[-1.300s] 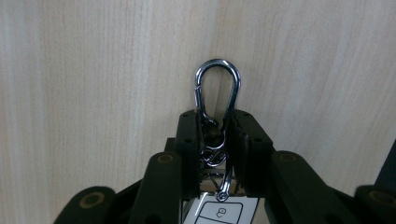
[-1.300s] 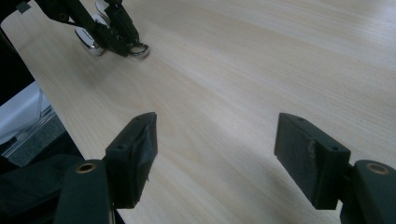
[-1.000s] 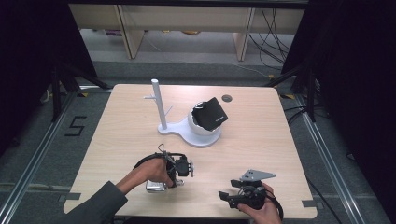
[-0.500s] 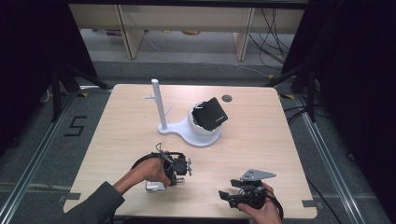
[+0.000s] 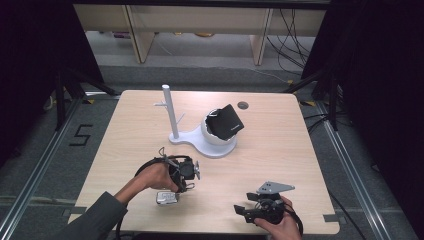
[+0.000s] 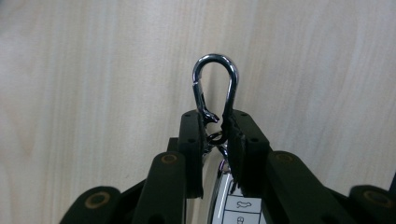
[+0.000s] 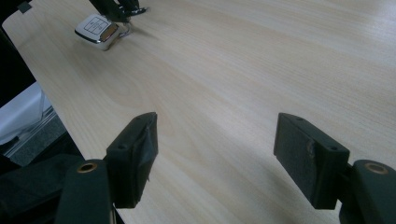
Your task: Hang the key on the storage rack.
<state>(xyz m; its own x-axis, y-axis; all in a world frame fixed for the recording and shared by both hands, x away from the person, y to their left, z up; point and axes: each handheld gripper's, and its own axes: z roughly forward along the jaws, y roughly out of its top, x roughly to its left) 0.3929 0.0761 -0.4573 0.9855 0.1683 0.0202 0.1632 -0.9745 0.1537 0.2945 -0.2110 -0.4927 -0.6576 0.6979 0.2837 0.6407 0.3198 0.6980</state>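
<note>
- Left gripper view: our left gripper (image 6: 215,122) pinches the silver carabiner (image 6: 215,86) of a car key fob (image 5: 166,198).
- Our right gripper (image 7: 215,156) gapes wide over bare table (image 7: 261,60), holding nothing.

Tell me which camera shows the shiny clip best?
The left gripper view: the clip sits close up, pinched between the left gripper jaws. The right gripper view shows it far off by the key fob. In the high view it is too small to make out.
</note>
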